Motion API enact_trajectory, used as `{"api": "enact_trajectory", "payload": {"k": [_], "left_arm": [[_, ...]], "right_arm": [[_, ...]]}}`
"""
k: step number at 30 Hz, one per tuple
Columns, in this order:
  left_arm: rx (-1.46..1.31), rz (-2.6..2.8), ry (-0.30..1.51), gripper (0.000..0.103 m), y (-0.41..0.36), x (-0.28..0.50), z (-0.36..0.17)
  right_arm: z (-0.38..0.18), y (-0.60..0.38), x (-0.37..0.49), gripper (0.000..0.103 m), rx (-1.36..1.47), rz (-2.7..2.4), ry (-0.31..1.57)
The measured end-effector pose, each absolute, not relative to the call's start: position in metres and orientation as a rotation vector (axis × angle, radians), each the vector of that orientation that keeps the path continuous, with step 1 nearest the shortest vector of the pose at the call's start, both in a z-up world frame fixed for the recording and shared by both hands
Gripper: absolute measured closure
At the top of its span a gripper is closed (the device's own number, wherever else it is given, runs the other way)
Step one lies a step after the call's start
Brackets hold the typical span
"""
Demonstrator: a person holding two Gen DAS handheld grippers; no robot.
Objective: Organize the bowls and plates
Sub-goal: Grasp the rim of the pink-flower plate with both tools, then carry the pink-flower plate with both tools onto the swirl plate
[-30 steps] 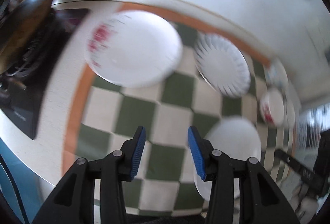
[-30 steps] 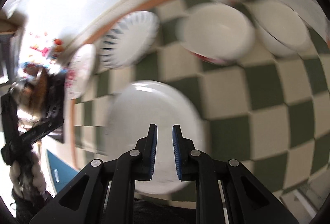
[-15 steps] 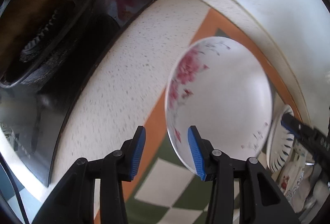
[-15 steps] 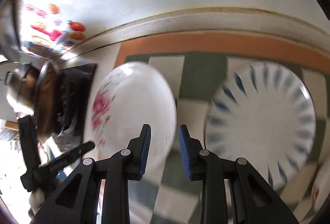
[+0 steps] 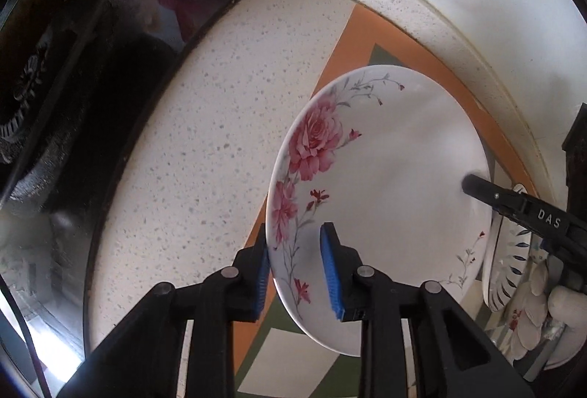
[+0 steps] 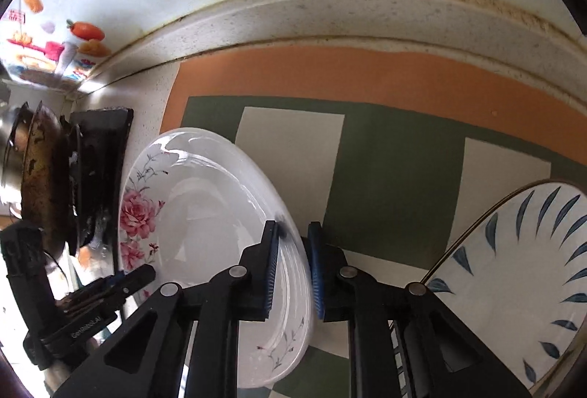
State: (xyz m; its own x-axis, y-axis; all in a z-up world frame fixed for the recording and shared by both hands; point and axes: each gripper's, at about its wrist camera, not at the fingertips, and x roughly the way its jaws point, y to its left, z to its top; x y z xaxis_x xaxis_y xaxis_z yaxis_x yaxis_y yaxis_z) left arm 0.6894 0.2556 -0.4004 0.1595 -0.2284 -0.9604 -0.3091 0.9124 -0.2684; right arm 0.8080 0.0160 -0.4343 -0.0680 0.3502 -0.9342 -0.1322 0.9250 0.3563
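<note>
A round white plate (image 5: 385, 200), glossy and shallow with pink roses printed along one side, is held tilted above the speckled stone surface (image 5: 205, 156). Its rim on the rose side is seen between the blue ribbed pads of the left gripper (image 5: 295, 269), whose jaws are closing on it. The opposite rim (image 6: 293, 251) is seen between the pads of the right gripper (image 6: 293, 267), whose jaws are likewise closing. Below the plate lies a smooth mat (image 6: 396, 178) with green and cream squares and an orange border. Just beside the right gripper a second plate (image 6: 521, 273), white with dark blue leaf strokes, is seen. A blackened pan (image 6: 40, 178) is seen on a black stove (image 6: 99, 156) at the far left. Nothing can be made out lying in either plate.
</note>
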Motion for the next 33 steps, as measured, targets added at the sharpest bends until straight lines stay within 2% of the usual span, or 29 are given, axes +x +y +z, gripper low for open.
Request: {"api": "enact_trajectory", "payload": {"k": [15, 24, 33], "left_arm": [[-0.38, 0.006, 1.349, 0.079, 0.23, 0.678, -0.353], [-0.332, -0.091, 1.311, 0.079, 0.193, 0.65, -0.3], [-0.303, -0.193, 1.308, 0.079, 0.121, 0.601, -0.261]], "right_arm": [[-0.408, 0.001, 0.779, 0.089, 0.177, 0.4, 1.52], [-0.345, -0.051, 0.732, 0.091, 0.256, 0.389, 1.415], [-0.282, -0.136, 0.663, 0.091, 0.311, 0.357, 1.324]]}}
